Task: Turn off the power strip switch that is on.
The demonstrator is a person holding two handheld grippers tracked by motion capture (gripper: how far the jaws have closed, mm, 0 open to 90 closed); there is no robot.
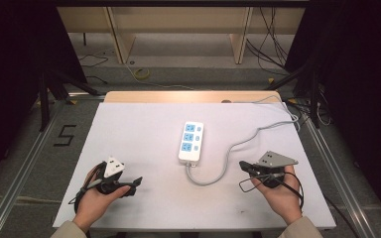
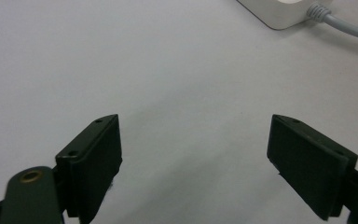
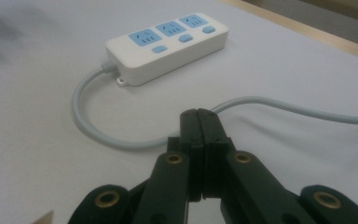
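Power strip [image 1: 191, 142] is laid flat near the middle of the white table [image 1: 129, 134], long axis running away from the person, three blue sockets with small blue switches facing up. Grey cable [image 1: 213, 177] is seen leaving the near end of the strip, looping toward the person, then curving off to the right and out past the far right corner of the table. Left gripper [image 1: 135, 184] is held in the left hand [image 1: 96, 201] at the near left of the table, well apart from the strip, tips aimed right toward the table centre. In the left gripper view its jaws are spread wide with bare table between them; the strip's near end [image 2: 279, 11] and its cable [image 2: 349, 29] are caught at the top right edge. Right gripper [image 1: 242, 166] is held in the right hand [image 1: 280, 198] at the near right, tips aimed left, near the cable loop but not touching it. In the right gripper view the jaws are pressed together with nothing between them; the strip [image 3: 168, 44] is seen ahead and to the left, and the cable [image 3: 98, 133] passes just beyond the closed tips [image 3: 199, 114]. Strip is thus placed between the two grippers and farther from the person than both.
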